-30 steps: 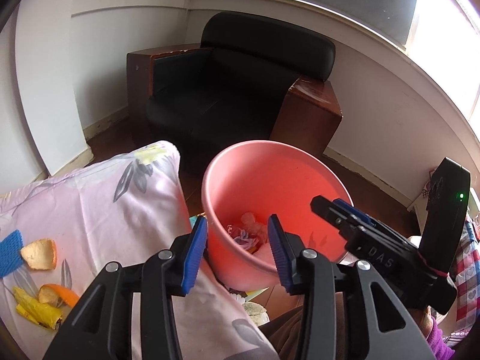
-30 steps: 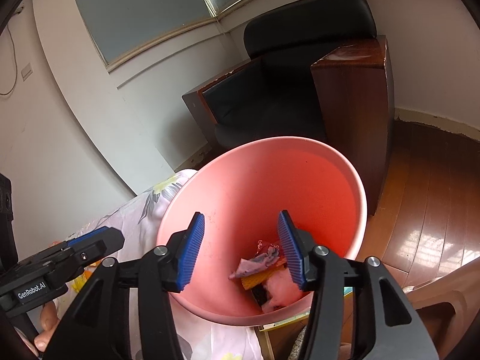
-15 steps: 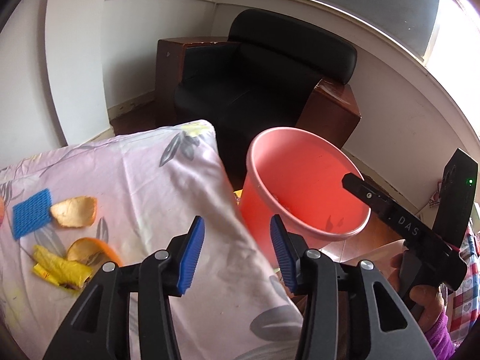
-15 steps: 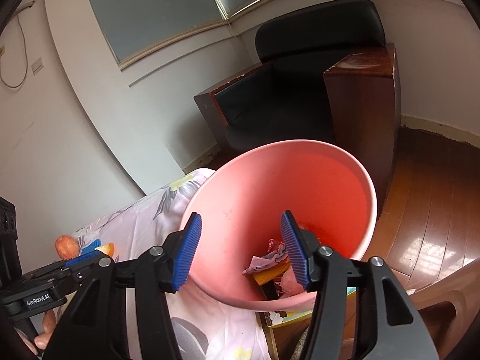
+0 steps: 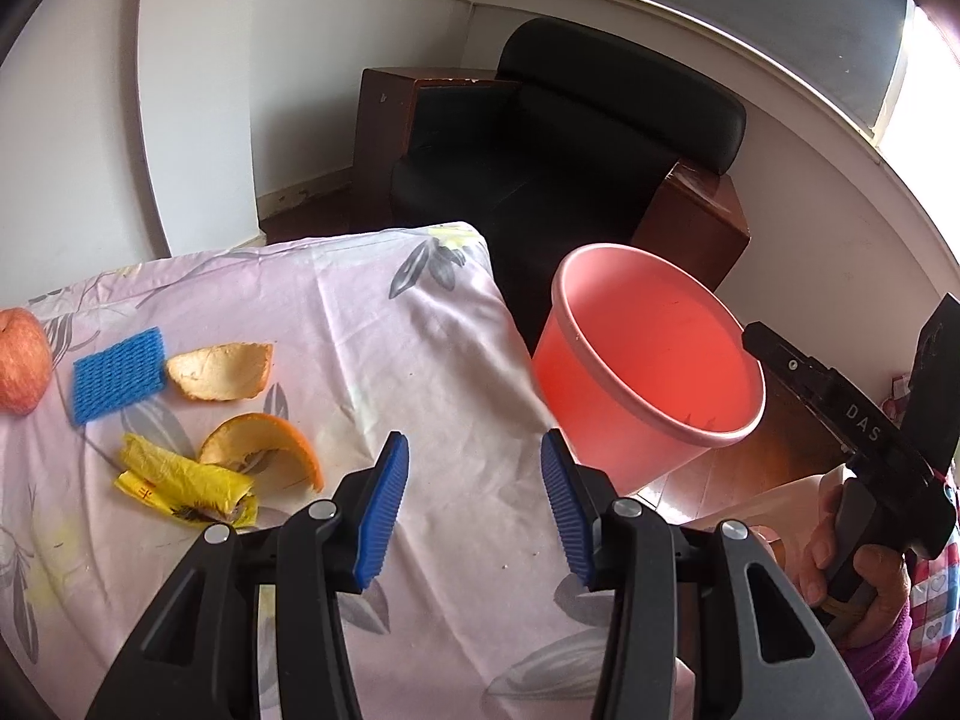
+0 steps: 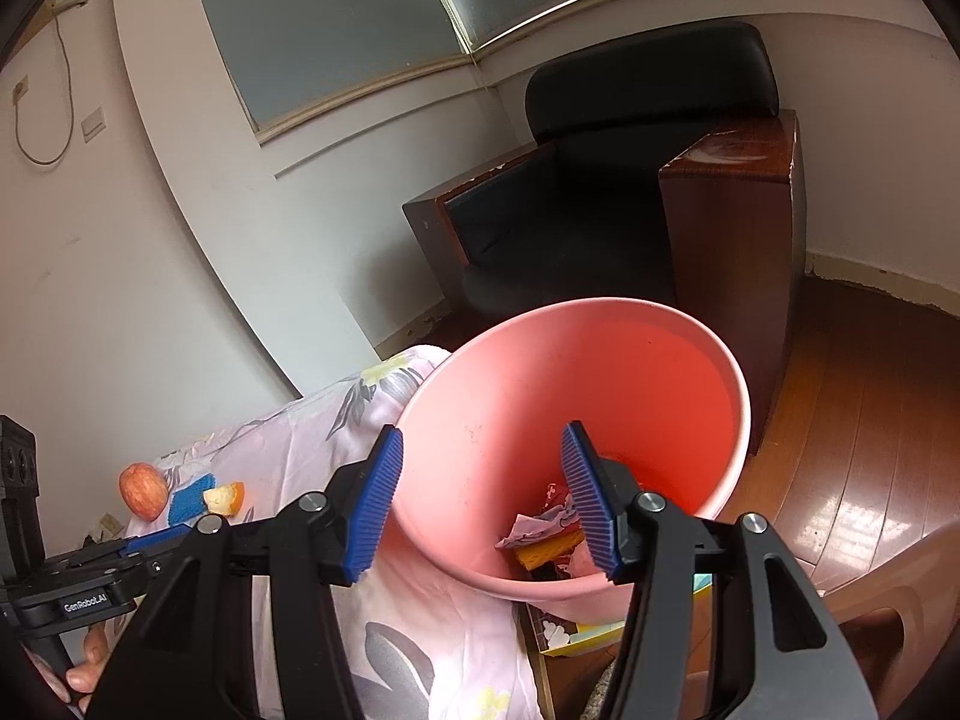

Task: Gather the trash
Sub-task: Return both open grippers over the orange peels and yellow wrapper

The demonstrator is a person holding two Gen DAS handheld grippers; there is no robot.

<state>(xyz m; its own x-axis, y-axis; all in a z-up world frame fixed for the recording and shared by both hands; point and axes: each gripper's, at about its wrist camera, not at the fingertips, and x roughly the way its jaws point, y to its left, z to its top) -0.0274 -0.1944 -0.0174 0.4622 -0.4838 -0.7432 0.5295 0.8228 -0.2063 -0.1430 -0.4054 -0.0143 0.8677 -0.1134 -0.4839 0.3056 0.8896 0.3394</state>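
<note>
On the pink floral tablecloth lie a yellow wrapper, a curled orange peel, a paler peel and a blue foam net. My left gripper hovers open over bare cloth, just right of the orange peel, with nothing between its pads. A pink bucket stands off the table's right edge, with wrappers and scraps at its bottom. My right gripper hangs open and empty above the bucket's near rim. One of its fingers shows by the bucket's right side.
A red apple sits at the table's left, beside the blue net. A black armchair with wooden sides stands behind the bucket. Glossy wooden floor lies to the right. A person's hand grips the right tool's handle.
My left gripper has swung left, from above the bucket to over the tablecloth, so the peels and wrapper now lie close by. The right gripper stays above the bucket.
</note>
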